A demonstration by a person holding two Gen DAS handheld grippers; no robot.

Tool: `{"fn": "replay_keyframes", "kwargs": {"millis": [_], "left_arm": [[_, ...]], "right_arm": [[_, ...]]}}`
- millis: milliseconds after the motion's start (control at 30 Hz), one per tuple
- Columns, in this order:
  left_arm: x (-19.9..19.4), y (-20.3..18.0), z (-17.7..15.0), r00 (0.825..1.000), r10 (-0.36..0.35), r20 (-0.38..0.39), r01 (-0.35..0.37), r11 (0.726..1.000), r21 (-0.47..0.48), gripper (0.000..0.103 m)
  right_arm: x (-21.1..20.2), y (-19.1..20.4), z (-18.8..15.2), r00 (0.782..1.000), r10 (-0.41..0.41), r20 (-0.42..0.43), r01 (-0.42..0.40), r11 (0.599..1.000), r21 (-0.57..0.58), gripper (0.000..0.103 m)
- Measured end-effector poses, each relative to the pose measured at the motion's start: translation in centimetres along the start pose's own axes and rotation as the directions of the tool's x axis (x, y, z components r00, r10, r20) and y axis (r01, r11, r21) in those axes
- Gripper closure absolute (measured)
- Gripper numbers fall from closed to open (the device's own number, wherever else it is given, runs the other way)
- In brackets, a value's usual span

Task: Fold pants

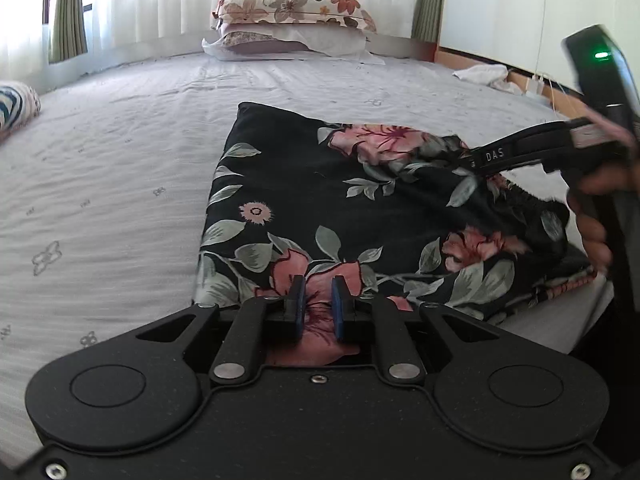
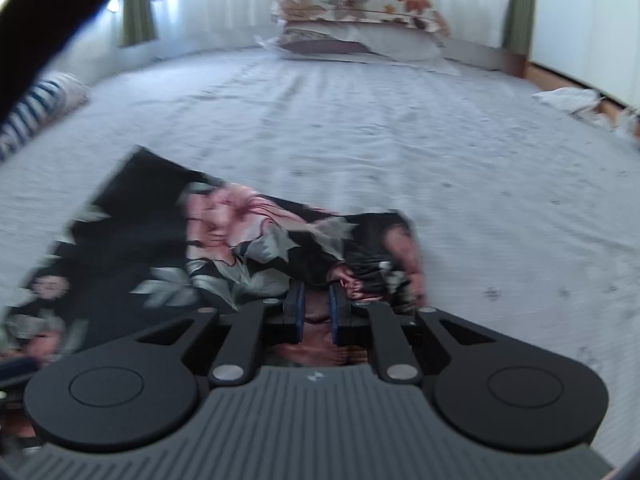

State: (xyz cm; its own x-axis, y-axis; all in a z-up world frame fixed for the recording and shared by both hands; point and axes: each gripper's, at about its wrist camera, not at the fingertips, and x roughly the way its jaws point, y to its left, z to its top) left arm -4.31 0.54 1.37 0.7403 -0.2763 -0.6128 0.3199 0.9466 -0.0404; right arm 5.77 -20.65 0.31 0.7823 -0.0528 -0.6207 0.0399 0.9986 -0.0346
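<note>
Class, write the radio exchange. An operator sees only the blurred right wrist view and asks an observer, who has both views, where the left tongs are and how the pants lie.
Operator: Where are the left tongs?
Observer: The left tongs are at the near edge of the pants, with a pink flower of the cloth between their pads.
Operator: My picture is blurred. How do the pants lie?
Observer: They are folded into a flat block on the bed, except on the right side, where the cloth bunches up at the right tongs.
</note>
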Motion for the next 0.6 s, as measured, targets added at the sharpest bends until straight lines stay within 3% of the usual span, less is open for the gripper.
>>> {"fn": "replay_keyframes", "kwargs": {"millis": [33, 100, 167, 333, 467, 600], "left_arm": [[-0.1, 0.1, -0.1, 1.000, 0.000, 0.001, 0.000, 1.000, 0.000, 0.088], [0.0, 0.3, -0.2, 1.000, -0.009, 0.002, 0.009, 1.000, -0.007, 0.088], [0.0, 0.5, -0.3, 1.000, -0.016, 0.004, 0.016, 1.000, -0.019, 0.088], [-0.5, 0.9, 0.3, 1.000, -0.027, -0.006, 0.026, 0.999, -0.033, 0.085], [-0.9, 1.4, 0.8, 1.000, -0.024, -0.005, 0.024, 0.998, -0.060, 0.076], [-0.5, 1.0, 1.0, 1.000, 0.013, -0.020, -0.014, 0.999, -0.037, 0.074]], "right_arm": [[0.4, -0.4, -0.1, 0.999, -0.046, 0.003, 0.046, 0.999, 0.006, 0.076], [1.4, -2.2, -1.1, 0.994, -0.105, -0.001, 0.105, 0.993, 0.060, 0.077], [1.4, -2.5, -1.5, 0.996, -0.090, 0.009, 0.089, 0.993, 0.075, 0.076], [-1.1, -1.4, -1.6, 0.997, 0.002, 0.078, -0.005, 0.999, 0.040, 0.033], [-4.4, -0.1, -2.0, 0.989, 0.041, 0.144, -0.040, 0.999, -0.013, 0.029], [-6.9, 1.4, -3.6, 0.983, 0.062, 0.170, -0.048, 0.995, -0.090, 0.027]]}}
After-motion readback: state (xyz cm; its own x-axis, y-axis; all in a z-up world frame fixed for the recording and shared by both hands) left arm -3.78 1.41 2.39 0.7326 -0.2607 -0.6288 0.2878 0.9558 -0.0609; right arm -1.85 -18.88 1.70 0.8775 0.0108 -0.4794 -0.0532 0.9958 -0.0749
